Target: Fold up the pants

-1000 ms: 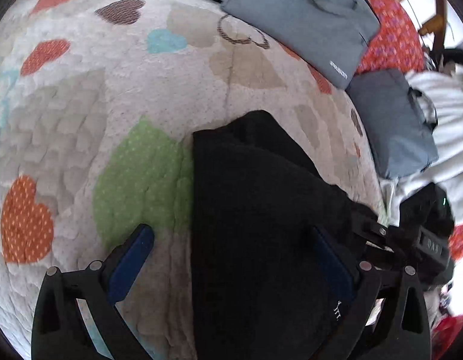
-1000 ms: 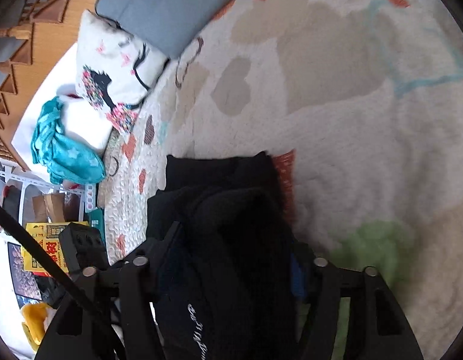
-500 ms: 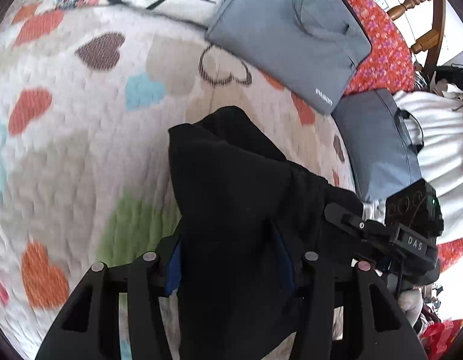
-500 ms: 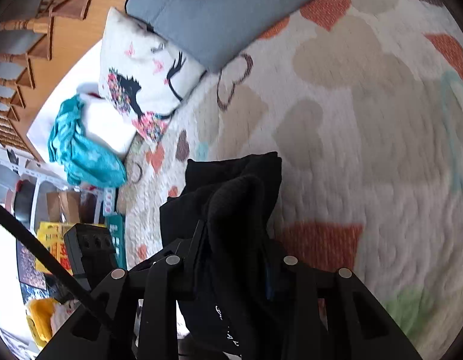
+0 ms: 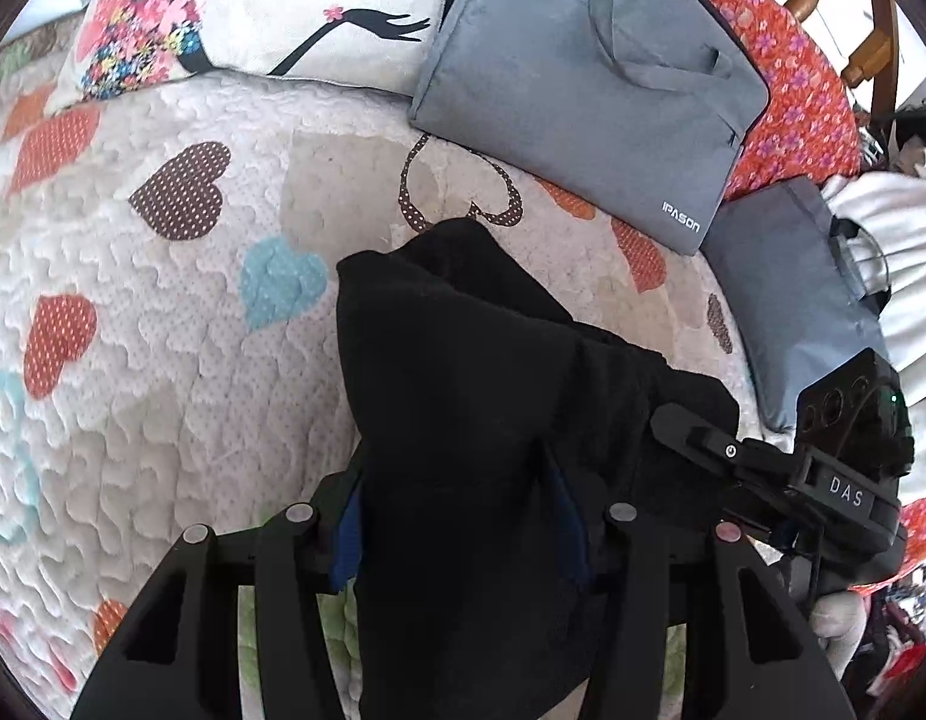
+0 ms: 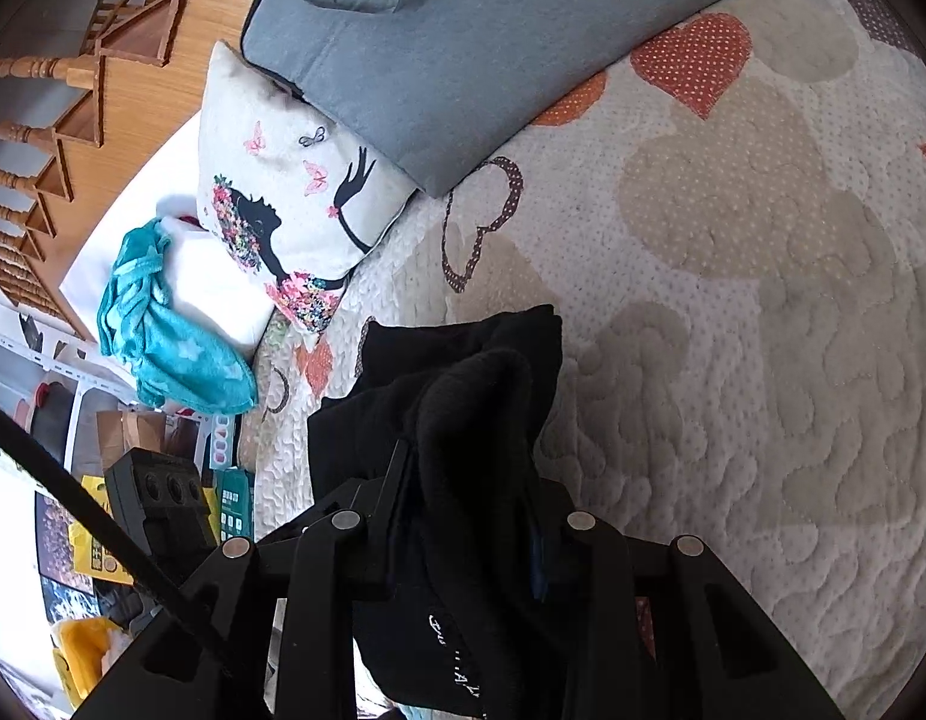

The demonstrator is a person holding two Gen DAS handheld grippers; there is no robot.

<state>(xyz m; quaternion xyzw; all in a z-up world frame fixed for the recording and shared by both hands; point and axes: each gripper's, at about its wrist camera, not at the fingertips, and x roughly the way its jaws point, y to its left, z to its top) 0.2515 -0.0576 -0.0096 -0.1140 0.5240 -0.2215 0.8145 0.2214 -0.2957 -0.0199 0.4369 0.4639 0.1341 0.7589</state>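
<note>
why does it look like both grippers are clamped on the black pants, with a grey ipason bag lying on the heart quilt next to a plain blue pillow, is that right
Almost. The pillow is not plain blue: it is white, printed with a black silhouette figure, flowers and butterflies, as the right wrist view shows. The rest holds: the left gripper and right gripper are both shut on the black pants, and the grey IPASON bag lies on the heart quilt.

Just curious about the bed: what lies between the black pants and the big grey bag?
Only bare heart-patterned quilt lies between the pants and the bag; the left wrist view shows it.
</note>
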